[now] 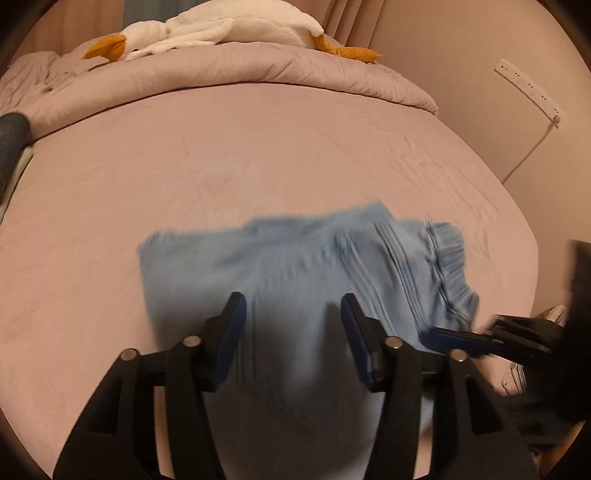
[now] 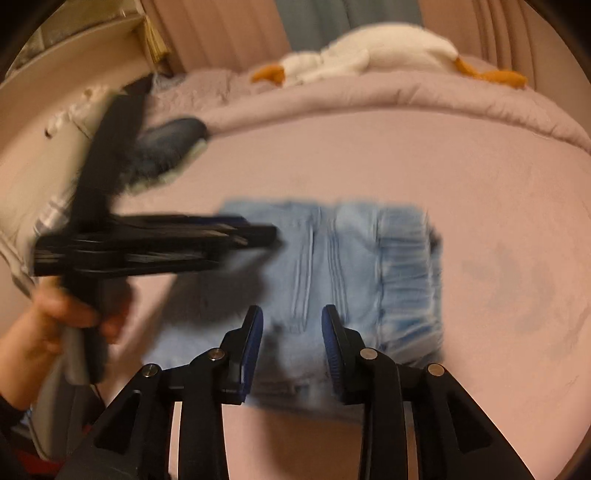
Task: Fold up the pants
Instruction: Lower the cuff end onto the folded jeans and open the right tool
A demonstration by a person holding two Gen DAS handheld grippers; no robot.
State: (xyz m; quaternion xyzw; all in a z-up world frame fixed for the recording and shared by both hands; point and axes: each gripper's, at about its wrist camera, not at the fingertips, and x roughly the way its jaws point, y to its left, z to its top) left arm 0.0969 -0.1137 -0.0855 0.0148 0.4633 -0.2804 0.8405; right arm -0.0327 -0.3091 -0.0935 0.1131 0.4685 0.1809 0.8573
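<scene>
Pants: light blue pants [image 2: 351, 273] sit mid-frame in the right wrist view, on the pink bed sheet [image 2: 480, 177], already a compact rectangle with the gathered waistband toward the right edge of the bundle.
Left gripper: the left gripper [image 1: 291, 325] hangs over the near edge of the bundle at the bottom centre of its view, jaws spread wide, nothing between them.
Right gripper: the right gripper [image 2: 291, 332] is low centre in its own view, jaws apart and empty, poised above the fabric.
Blur: both views smear, so whether any pad touches cloth I cannot tell.
Background: a white plush goose [image 1: 221, 29] lies on the rolled duvet [image 1: 258, 74] at the top of the frame, well apart.
Risk: a pad dragging across the top layer could peel the fold open.
Risk two: the grippers are close, so they may knock and skew the stack.
</scene>
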